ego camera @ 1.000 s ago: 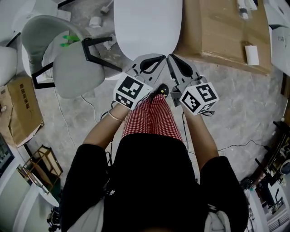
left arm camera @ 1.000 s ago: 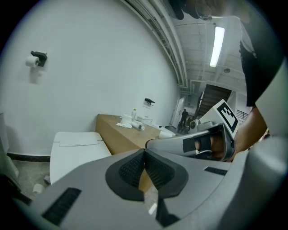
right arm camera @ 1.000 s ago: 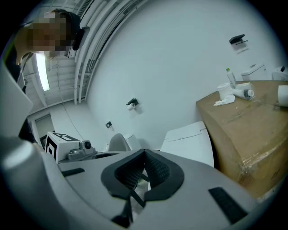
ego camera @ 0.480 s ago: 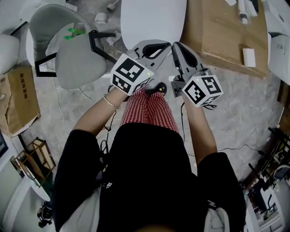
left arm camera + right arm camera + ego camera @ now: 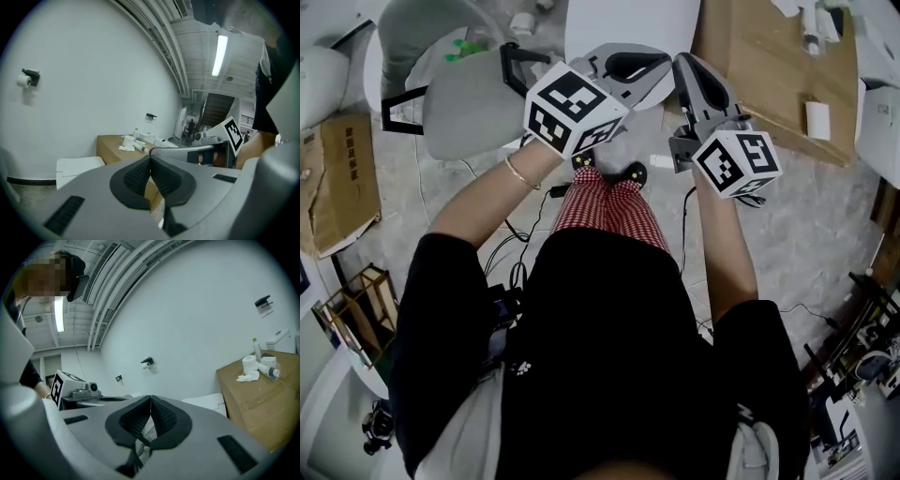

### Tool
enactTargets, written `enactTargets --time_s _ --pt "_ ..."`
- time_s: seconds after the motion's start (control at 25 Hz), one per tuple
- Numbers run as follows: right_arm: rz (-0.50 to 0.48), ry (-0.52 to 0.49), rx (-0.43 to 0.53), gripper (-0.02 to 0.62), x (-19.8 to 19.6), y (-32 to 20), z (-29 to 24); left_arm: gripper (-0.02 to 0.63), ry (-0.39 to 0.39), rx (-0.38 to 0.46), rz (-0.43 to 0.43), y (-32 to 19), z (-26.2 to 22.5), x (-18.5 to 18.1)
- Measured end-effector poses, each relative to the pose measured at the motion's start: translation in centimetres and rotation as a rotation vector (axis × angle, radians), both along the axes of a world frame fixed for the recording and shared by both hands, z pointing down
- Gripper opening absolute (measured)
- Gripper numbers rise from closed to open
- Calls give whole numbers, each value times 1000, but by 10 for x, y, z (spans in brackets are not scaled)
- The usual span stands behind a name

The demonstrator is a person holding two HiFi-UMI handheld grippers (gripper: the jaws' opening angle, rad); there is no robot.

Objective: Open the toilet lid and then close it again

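The white toilet lid (image 5: 623,23) lies closed at the top centre of the head view, its near edge hidden behind my grippers. My left gripper (image 5: 664,66) is held up over that near edge, jaws pressed together with nothing between them. My right gripper (image 5: 684,61) hangs just right of it, also shut and empty. In the left gripper view the left gripper (image 5: 150,157) points level at a white wall, with the white toilet tank (image 5: 77,166) low on the left. The right gripper (image 5: 150,397) faces the same wall.
A grey chair (image 5: 469,98) stands left of the toilet. A large brown cardboard box (image 5: 769,66) sits to its right, with paper rolls (image 5: 251,364) on top. Another carton (image 5: 337,178) lies at far left. Cables run over the floor (image 5: 825,225). A paper holder (image 5: 28,78) hangs on the wall.
Both grippers have risen and moved forward over the lid's near edge, staying shut. The head view has shifted forward, so less of the lid shows.
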State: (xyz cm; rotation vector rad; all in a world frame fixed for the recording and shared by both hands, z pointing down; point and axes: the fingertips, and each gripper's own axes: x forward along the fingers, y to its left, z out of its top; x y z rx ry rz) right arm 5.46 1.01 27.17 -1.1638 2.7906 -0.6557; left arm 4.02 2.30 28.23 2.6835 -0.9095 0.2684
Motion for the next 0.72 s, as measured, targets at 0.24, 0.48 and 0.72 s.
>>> enactTargets --time_s 0.24,0.48,0.72 --pt "-7 1 30 20 -11 -5 -23 3 9 5 -14 -10 -26 -10" --pt "-13 -10 58 20 -22 -7 -44 3 7 7 5 -12 -47 -21" --pt "-55 -20 85 20 -34 -6 -61 5 0 21 2 -13 -66 -31"
